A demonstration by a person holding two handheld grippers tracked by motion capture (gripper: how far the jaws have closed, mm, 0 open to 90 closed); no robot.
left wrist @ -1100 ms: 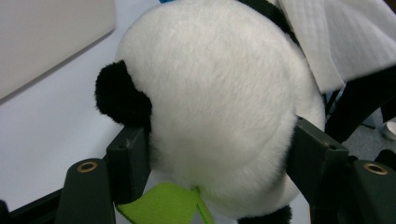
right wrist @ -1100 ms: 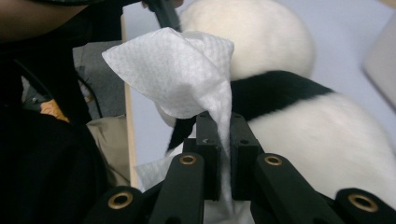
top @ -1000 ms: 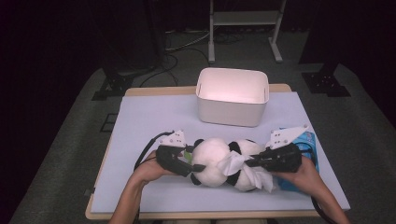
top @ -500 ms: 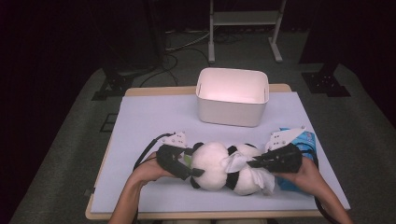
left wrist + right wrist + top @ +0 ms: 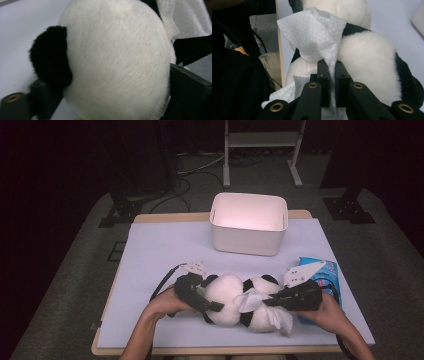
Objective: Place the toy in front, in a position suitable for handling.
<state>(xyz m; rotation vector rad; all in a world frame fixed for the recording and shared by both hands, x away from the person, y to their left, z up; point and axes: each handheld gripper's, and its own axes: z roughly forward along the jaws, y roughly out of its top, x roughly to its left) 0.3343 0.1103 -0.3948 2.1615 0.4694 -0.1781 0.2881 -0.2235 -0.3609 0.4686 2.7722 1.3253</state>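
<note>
Since the earlier high view, little has shifted on the table; the left gripper (image 5: 207, 304) has just been opening its jaws, with the head of the toy panda (image 5: 242, 306) between them

High view: the toy panda lies on its side near the front edge of the table (image 5: 165, 250), long axis running left to right, head toward the left gripper and body toward the right gripper (image 5: 274, 301). A white wipe (image 5: 252, 299) is draped over the toy's middle, with a second fold hanging toward the front edge. A white bin (image 5: 248, 237) stands well behind the toy, and a blue packet (image 5: 334, 275) lies by the right hand

Left gripper view: the panda's white head (image 5: 117, 60) sits between the two spread jaws, a black ear (image 5: 51, 56) toward one of them; whether the pads press the fur cannot be told

Right gripper view: the jaws are clamped together on a twisted corner of the wipe (image 5: 314, 35), which rises over the panda's body (image 5: 367, 65) straight ahead

Judgement: the right gripper is nearer the toy's middle, so the wiping stroke would likely run along the toy's long axis while the left steadies the head
</note>
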